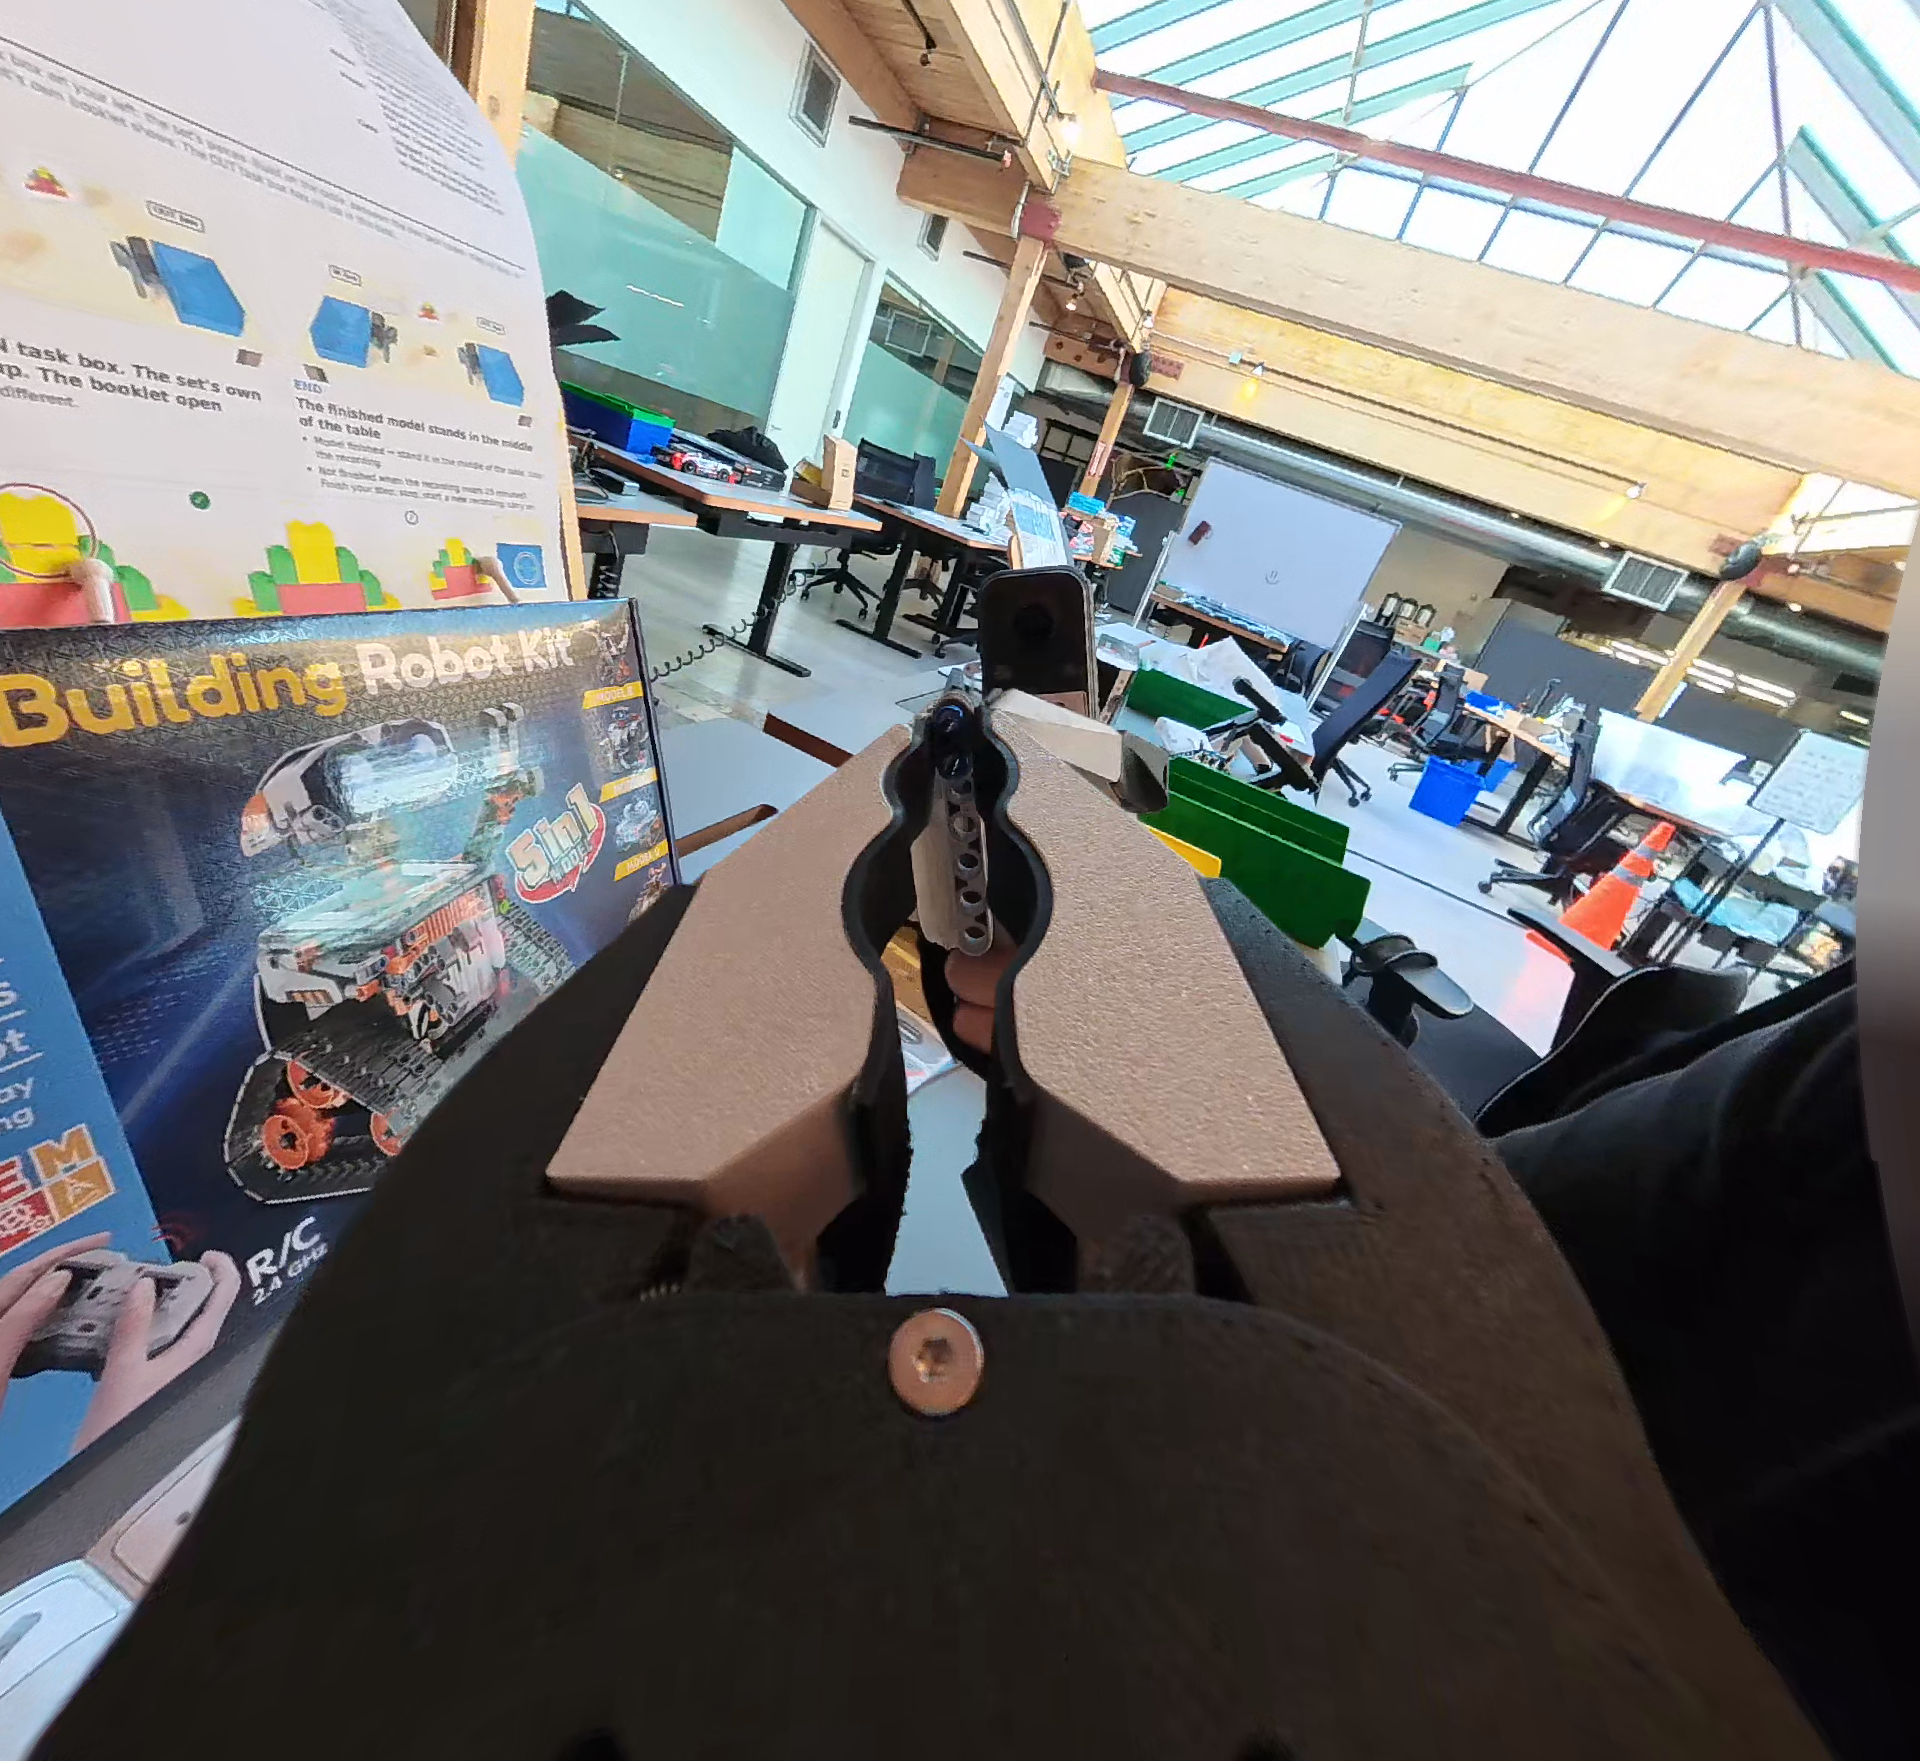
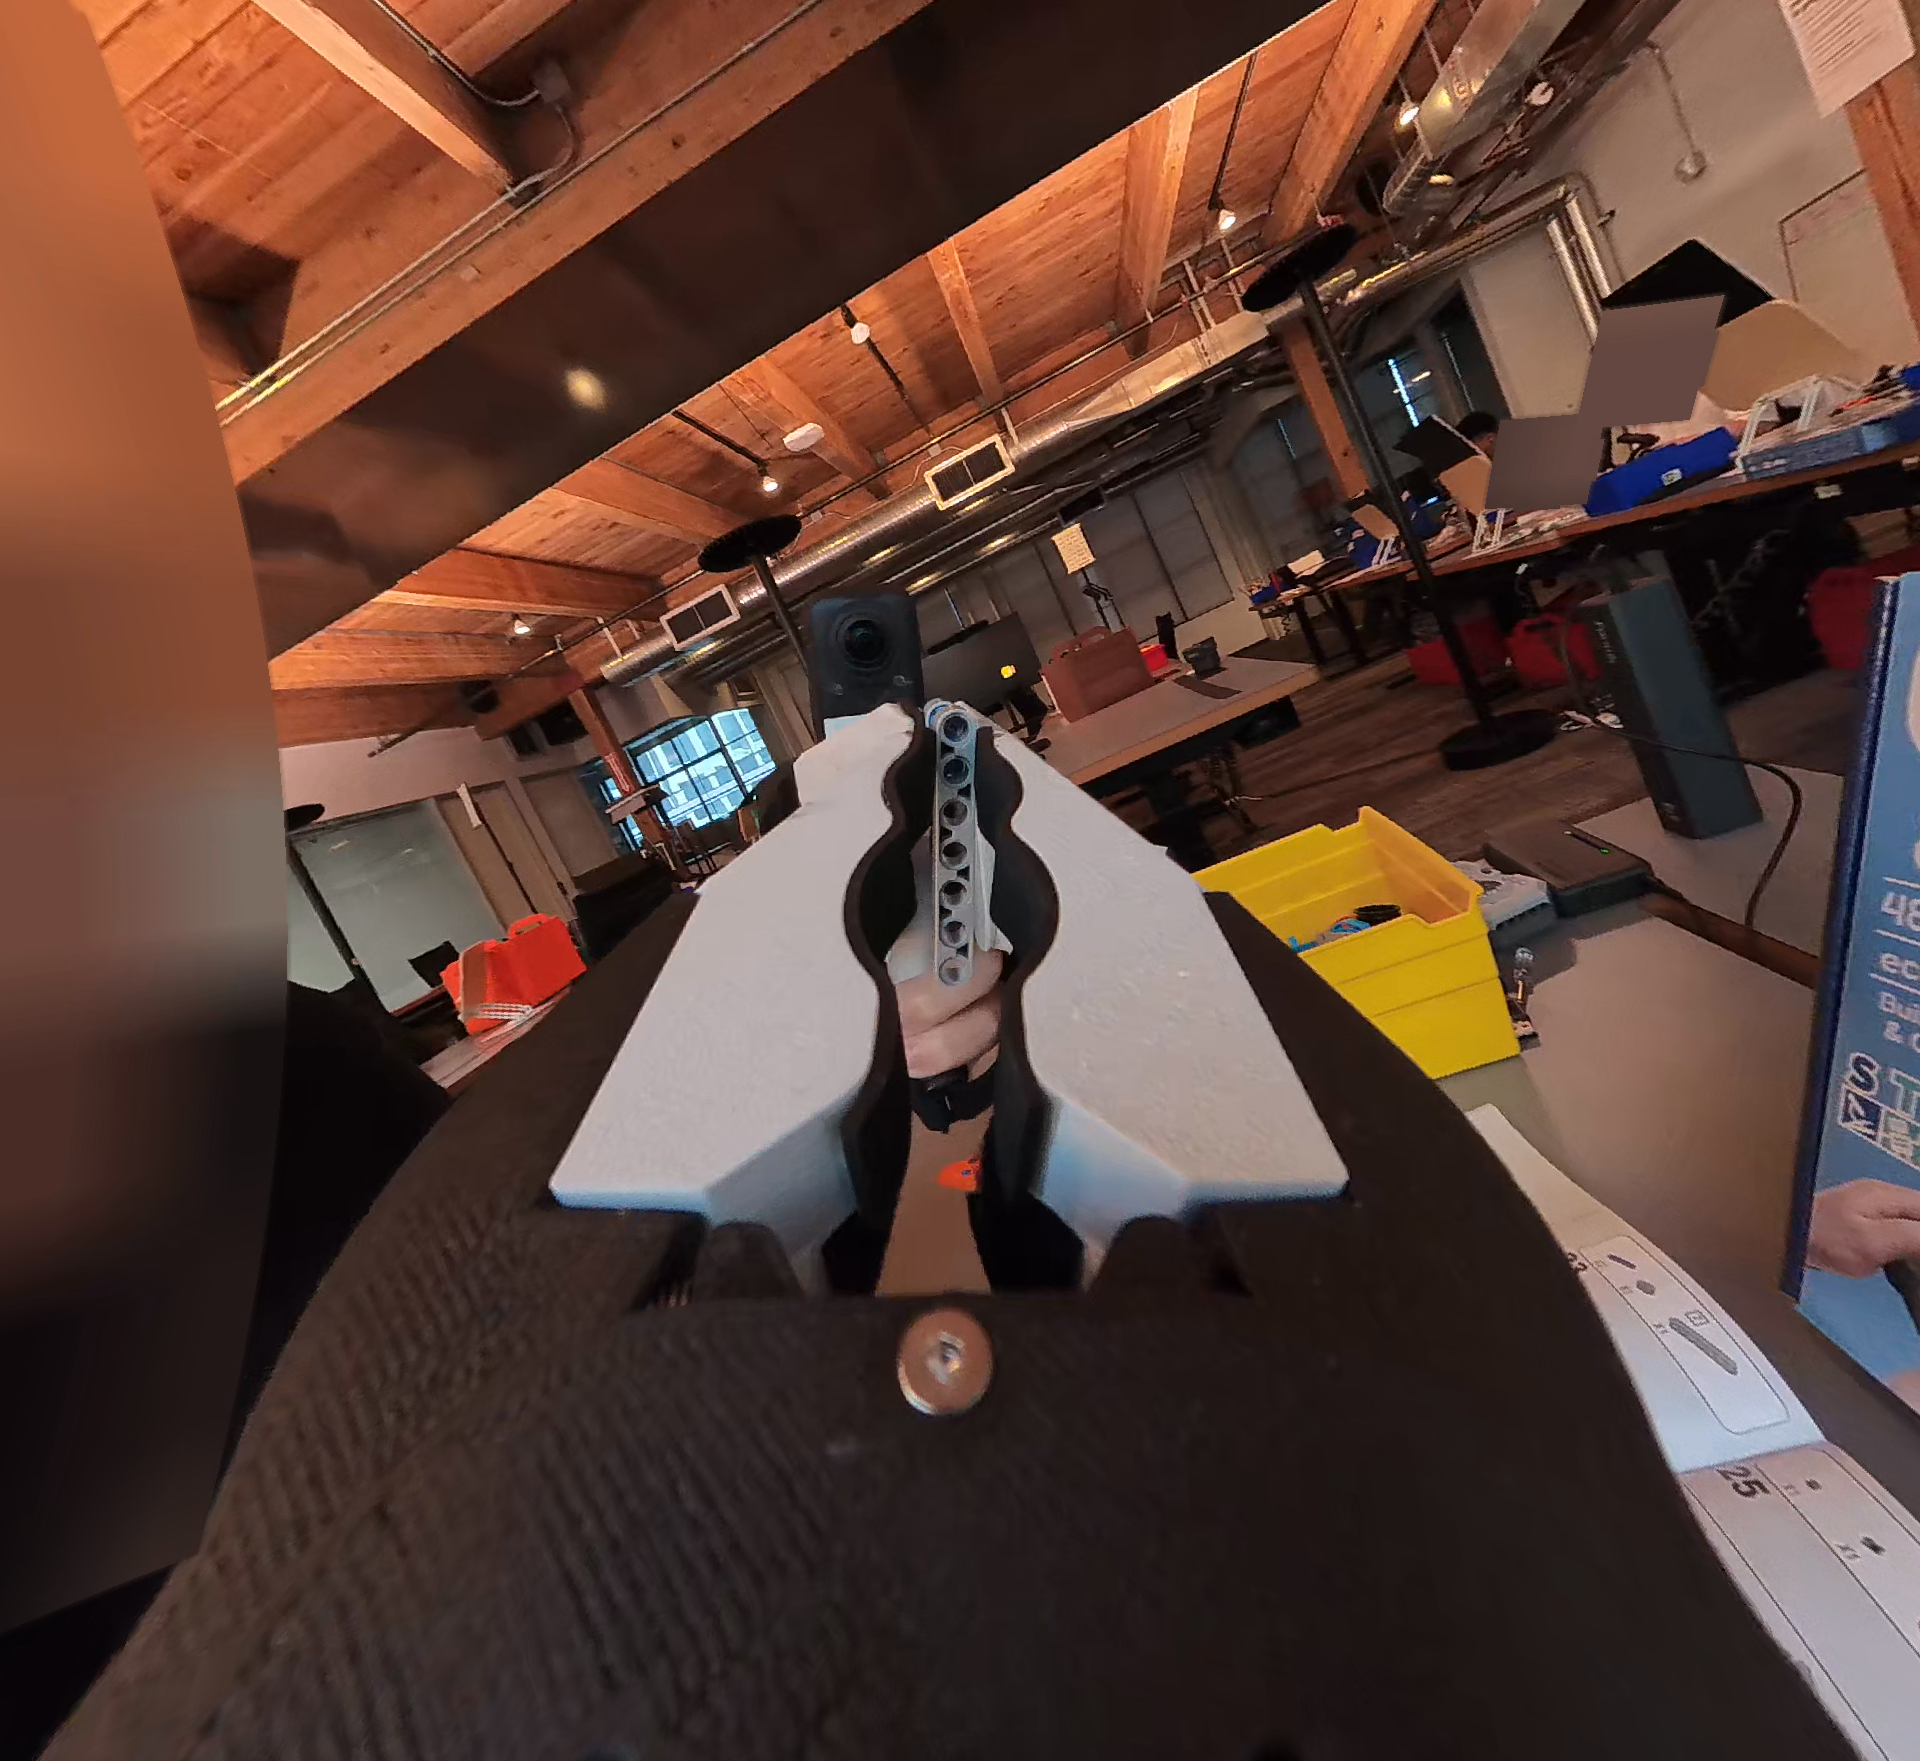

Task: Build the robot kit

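Note:
My left gripper (image 1: pixel 951 724), with tan fingers, is shut at its tips on a dark blue pin (image 1: pixel 948 737). The pin sits at the top end of a grey beam with a row of holes (image 1: pixel 964 854). My right gripper (image 2: pixel 948 724), with white fingers, faces it tip to tip and is shut on the same beam's (image 2: pixel 954 844) top end. The beam hangs down between the two grippers, above the table. Each view shows the other gripper's camera (image 1: pixel 1034 641) (image 2: pixel 862 651) and a hand (image 2: pixel 940 1020) behind the beam.
A robot kit box (image 1: pixel 312 880) stands at the left under a printed instruction sheet (image 1: pixel 260 205). Green bins (image 1: pixel 1257 844) lie beyond the grippers. A yellow bin (image 2: pixel 1382 932), a blue box (image 2: pixel 1870 984) and an open booklet (image 2: pixel 1714 1379) are at the right. A dark sleeve (image 1: pixel 1714 1192) is close by. My two grippers' fingertips are within a few centimetres of each other.

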A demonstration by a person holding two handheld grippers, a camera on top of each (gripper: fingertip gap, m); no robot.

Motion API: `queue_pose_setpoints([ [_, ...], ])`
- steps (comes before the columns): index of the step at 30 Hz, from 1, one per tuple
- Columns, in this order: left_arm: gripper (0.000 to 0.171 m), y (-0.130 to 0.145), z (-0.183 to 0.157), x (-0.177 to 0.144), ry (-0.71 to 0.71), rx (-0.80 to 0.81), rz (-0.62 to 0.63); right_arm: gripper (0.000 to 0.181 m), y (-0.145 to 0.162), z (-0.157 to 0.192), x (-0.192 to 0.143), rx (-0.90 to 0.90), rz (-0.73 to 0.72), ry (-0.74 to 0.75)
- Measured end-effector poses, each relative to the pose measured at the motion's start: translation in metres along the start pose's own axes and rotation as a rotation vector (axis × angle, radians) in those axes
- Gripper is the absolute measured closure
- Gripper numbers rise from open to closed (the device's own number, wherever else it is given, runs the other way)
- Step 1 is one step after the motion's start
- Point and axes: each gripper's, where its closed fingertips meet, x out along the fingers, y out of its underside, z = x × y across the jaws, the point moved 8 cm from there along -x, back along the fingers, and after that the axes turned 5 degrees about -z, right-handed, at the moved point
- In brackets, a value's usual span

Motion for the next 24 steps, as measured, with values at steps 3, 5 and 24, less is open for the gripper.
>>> queue_pose_setpoints([
  [3, 0.166, -0.0007, -0.0016, 0.0001, -0.019, 0.032, -0.006, 0.176, -0.0002, 0.0016, 0.0009, -0.029, -0.008, 0.020],
  [5, 0.167, -0.0009, -0.0027, 0.0003, -0.040, 0.062, 0.000, 0.176, -0.0002, 0.0015, 0.0008, -0.044, -0.008, 0.031],
  [24, 0.165, -0.0018, -0.0045, -0.0018, 0.036, 0.019, -0.005, 0.176, -0.0007, 0.0070, 0.0022, -0.027, 0.024, -0.015],
])
